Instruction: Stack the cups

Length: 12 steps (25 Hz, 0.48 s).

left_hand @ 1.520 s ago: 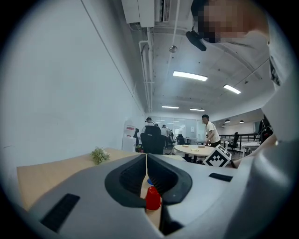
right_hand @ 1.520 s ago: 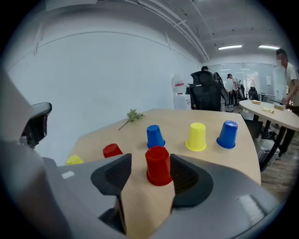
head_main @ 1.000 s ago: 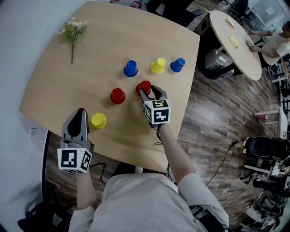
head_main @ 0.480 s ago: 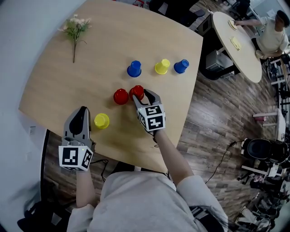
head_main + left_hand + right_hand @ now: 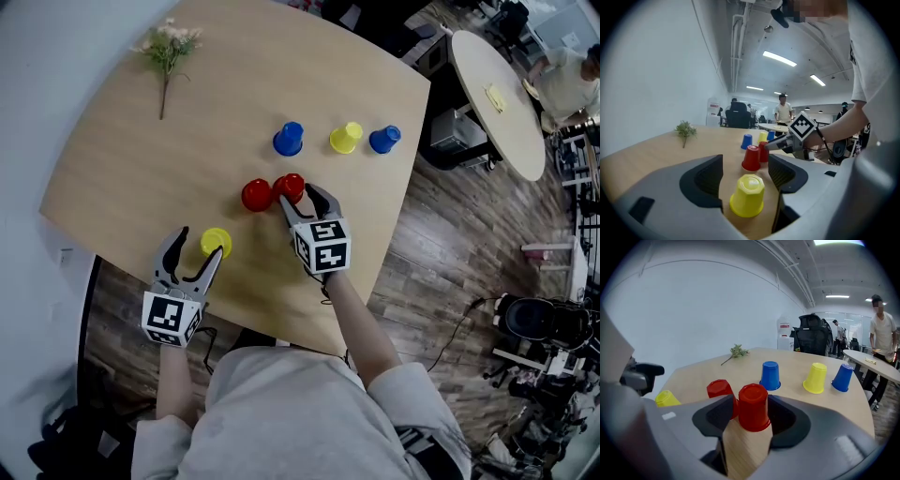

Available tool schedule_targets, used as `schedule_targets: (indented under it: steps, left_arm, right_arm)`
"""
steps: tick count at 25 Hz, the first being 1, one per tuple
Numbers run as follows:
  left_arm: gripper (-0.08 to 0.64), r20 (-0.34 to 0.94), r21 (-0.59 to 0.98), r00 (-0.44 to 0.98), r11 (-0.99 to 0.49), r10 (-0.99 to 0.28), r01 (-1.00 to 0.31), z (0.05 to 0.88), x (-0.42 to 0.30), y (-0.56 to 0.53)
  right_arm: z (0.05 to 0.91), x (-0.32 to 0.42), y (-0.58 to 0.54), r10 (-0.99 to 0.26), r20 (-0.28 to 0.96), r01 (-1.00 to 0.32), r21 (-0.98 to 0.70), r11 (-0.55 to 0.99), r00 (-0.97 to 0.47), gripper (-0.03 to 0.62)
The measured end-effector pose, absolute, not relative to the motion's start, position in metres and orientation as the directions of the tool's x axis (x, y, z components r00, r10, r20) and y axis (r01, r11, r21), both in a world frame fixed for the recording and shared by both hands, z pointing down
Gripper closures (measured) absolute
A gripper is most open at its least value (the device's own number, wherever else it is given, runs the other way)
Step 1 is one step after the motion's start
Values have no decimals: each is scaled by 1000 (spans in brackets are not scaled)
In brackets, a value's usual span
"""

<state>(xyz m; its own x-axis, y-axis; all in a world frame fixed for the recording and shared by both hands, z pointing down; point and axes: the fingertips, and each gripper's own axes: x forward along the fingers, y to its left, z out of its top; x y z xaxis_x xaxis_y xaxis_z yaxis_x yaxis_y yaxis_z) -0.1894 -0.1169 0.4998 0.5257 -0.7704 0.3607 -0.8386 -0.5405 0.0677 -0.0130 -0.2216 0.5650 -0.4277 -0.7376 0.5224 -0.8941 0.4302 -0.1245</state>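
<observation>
Six upturned cups stand on the wooden table (image 5: 112,159). A yellow cup (image 5: 217,242) (image 5: 747,196) sits between the jaws of my left gripper (image 5: 197,248) (image 5: 745,159). Those jaws are opening, with gaps on both sides of the cup. A red cup (image 5: 290,187) (image 5: 753,407) stands on the table between the jaws of my right gripper (image 5: 298,199) (image 5: 751,401), which are also opening. It sits right beside a second red cup (image 5: 256,195) (image 5: 719,389). Farther back are a blue cup (image 5: 289,139), a yellow cup (image 5: 346,138) and another blue cup (image 5: 383,140).
A flower sprig (image 5: 169,47) lies at the table's far left corner. The table's right edge drops to a wood floor (image 5: 450,244). A round table (image 5: 497,94) with a person beside it stands at the far right, and office chairs are behind it.
My right gripper carried the red cup left until it stood beside the other red cup. My left gripper went from shut to open and moved forward around the near yellow cup.
</observation>
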Motion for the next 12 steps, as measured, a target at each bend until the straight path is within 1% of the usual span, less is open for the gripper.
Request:
schedule_targets:
  steps: [2, 7, 8, 9, 10, 12]
  left_arm:
    - [255, 400, 91, 542, -557, -739, -826, 519, -184, -113]
    - [256, 517, 116, 502, -524, -693, -844, 564, -189, -109]
    - [263, 533, 122, 492, -513, -688, -849, 569, -190, -108]
    - [308, 538, 127, 487, -505, -688, -854, 572, -191, -109]
    - [322, 536, 131, 482, -496, -693, -858, 572, -191, -111]
    - [325, 524, 132, 474, -482, -708, -866, 568, -191, -118]
  right_arm:
    - [561, -13, -219, -743, 513, -895, -132, 426, -430, 353]
    - [553, -14, -213, -747, 500, -894, -149, 423, -438, 353]
    - [551, -13, -212, -747, 498, -893, -155, 423, -440, 353]
    - [550, -12, -211, -747, 497, -892, -159, 423, -442, 354]
    - [548, -10, -209, -747, 497, -892, -162, 421, -443, 359]
    - [545, -4, -207, -750, 498, -896, -157, 416, -436, 404]
